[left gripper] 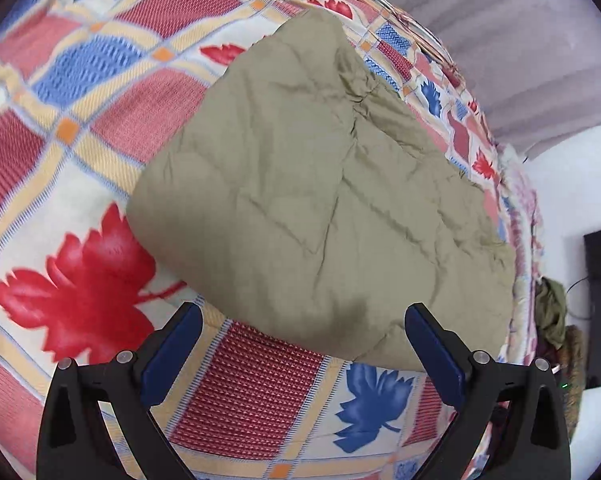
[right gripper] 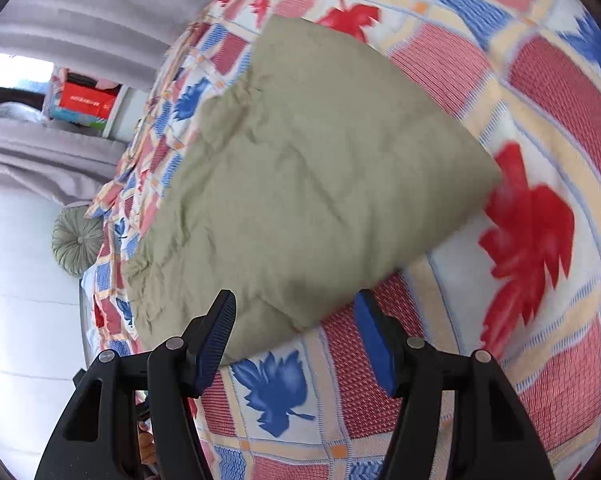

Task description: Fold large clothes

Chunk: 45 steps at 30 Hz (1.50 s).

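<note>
A bed [left gripper: 80, 128] covered by a checked spread with red and blue leaves fills most of what I see. On it lies the olive quilted garment [left gripper: 320, 184], folded into a thick, puffy block with creased stitching lines; it sits close to the bed's near edge and reaches toward the side edge, where the spread drops off toward a pale floor. Grey curtains [right gripper: 80, 12] hang behind the far edge of the bed. A round green pleated cushion [right gripper: 76, 240] sits just off the bed's side edge. My left gripper [left gripper: 304, 344] hovers over the garment's near border, its blue-padded jaws spread wide with nothing clamped between them. My right gripper [right gripper: 296, 340] hangs above the garment's near corner, jaws likewise apart and holding nothing, one pad over the cloth, the other over the spread.
</note>
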Each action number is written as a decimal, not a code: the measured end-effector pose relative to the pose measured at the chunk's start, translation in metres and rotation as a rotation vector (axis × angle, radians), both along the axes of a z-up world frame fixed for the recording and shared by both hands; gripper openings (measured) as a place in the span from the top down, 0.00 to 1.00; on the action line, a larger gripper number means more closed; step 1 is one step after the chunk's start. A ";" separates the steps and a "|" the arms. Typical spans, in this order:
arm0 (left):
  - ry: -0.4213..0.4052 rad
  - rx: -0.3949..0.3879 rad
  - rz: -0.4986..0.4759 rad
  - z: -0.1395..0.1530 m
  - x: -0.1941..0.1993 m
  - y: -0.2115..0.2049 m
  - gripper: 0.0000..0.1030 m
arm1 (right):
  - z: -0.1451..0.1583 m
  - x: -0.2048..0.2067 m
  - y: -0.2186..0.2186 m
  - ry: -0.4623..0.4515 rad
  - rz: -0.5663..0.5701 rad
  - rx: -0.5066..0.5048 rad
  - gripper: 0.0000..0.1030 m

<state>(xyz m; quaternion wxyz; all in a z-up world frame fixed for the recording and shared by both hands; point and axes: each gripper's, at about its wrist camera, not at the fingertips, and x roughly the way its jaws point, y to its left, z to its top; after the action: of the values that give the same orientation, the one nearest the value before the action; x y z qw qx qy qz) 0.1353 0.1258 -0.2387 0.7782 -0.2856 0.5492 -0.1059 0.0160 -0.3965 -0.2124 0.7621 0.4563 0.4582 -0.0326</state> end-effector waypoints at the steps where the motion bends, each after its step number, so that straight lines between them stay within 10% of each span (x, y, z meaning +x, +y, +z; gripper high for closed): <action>1: 0.007 -0.024 0.009 -0.007 -0.002 0.001 0.01 | -0.007 -0.002 -0.002 0.005 -0.016 0.018 0.37; 10: 0.044 -0.183 0.094 -0.056 0.021 -0.005 0.01 | -0.062 0.012 -0.010 -0.050 -0.108 0.237 0.37; 21: 0.049 -0.153 0.198 -0.067 0.066 -0.009 0.02 | -0.091 0.068 -0.008 -0.068 -0.100 0.283 0.35; 25: 0.033 -0.152 0.160 -0.065 0.068 -0.012 0.59 | -0.099 0.074 -0.008 -0.051 -0.130 0.341 0.38; 29: -0.018 -0.084 0.097 -0.041 0.067 -0.018 0.79 | -0.093 0.075 -0.007 -0.047 -0.133 0.355 0.73; 36: -0.121 -0.021 -0.002 0.009 0.049 -0.018 0.82 | -0.061 0.064 0.003 -0.074 -0.087 0.320 0.82; 45: -0.062 -0.015 -0.079 0.028 -0.036 0.010 0.82 | -0.043 -0.004 0.027 -0.018 -0.049 0.339 0.82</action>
<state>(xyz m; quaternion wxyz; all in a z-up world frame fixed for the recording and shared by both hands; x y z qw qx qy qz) 0.0997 0.1360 -0.2105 0.7881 -0.2660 0.5347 -0.1494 0.0125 -0.3696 -0.2559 0.6771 0.5898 0.4389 0.0308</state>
